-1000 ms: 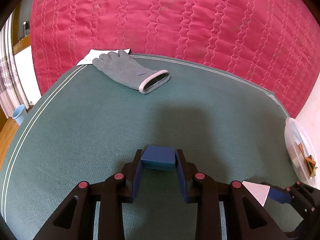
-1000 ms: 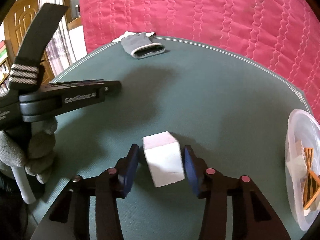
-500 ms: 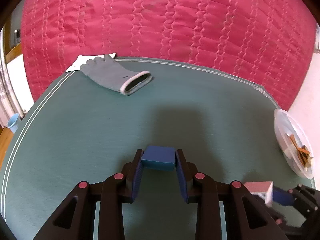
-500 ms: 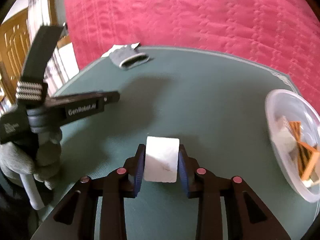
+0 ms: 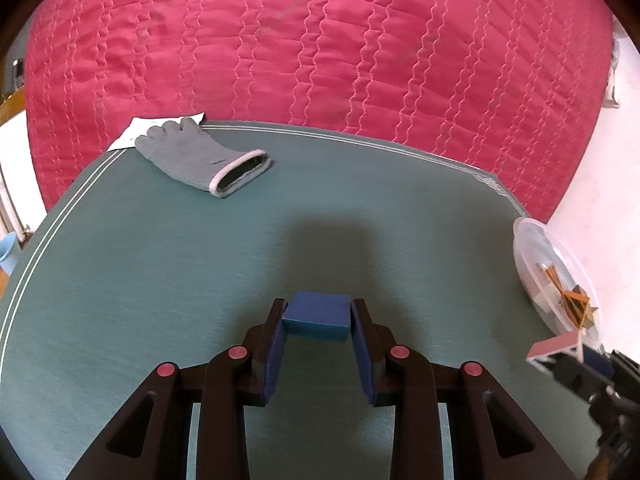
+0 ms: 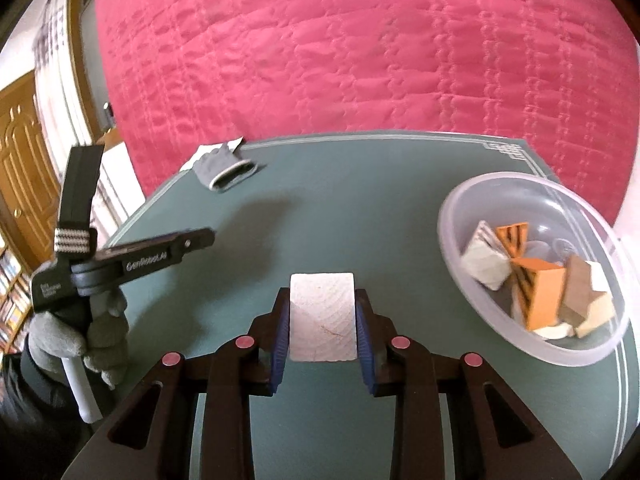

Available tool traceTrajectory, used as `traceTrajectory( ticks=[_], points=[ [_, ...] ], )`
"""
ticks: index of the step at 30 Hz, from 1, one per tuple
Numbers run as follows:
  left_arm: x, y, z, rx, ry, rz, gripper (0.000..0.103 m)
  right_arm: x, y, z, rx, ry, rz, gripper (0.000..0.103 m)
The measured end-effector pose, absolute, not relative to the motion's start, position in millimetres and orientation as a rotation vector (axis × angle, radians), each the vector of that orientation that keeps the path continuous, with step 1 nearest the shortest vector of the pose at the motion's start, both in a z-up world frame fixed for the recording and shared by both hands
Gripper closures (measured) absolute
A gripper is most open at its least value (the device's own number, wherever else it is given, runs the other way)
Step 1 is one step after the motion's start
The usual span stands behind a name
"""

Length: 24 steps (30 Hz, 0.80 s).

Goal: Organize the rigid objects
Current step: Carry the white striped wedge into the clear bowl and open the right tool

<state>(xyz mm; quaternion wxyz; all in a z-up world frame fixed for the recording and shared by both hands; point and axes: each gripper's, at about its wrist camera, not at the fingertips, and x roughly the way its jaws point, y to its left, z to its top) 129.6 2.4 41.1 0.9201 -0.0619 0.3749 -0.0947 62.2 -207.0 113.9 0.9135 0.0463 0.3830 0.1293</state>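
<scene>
The left gripper (image 5: 318, 320) pinched a blue block (image 5: 317, 317) between its blue pads, holding it just above the green bench (image 5: 160, 280). The right gripper (image 6: 322, 320) clamped a pale wooden block (image 6: 322, 316), its jaws having just closed on it; the pads pressed both side faces and the block stood upright between them, clear of the bench.

A clear plastic bowl (image 6: 472, 204) sat near the bench's right edge, to the right of the right gripper. Inside it lay several blocks: an orange one with black stripes (image 6: 540, 296), a pale one (image 6: 486, 268) at the left, and tan ones (image 6: 584, 296) at the right, all jumbled and touching. In the left wrist view the bowl (image 5: 528, 248) appeared at the far right, with the right gripper's wooden block (image 5: 554, 350) just below it.

At the far left corner of the bench a grey glove (image 5: 200, 158) lay flat, cuff open toward the cameras, on a white sheet (image 5: 134, 132). A quilted red cover (image 5: 320, 48) filled the background.

In the right wrist view a gloved hand (image 6: 76, 332) held the left gripper's handle at the left, over the bench edge.
</scene>
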Motion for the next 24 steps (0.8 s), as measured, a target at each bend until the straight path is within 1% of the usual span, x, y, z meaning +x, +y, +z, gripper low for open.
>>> traceTrajectory(
  ticks=[9,15,24],
  points=[
    [127,3,44,-0.135,0.770,-0.211,0.070,57,-245,131,0.150,0.729,0.174,0.072],
    [128,18,50,-0.173,0.754,-0.189,0.070,54,-274,142,0.189,0.679,0.082,0.072],
    [130,35,50,-0.217,0.756,-0.158,0.070,55,-306,142,0.222,0.649,-0.039,0.072]
  ],
)
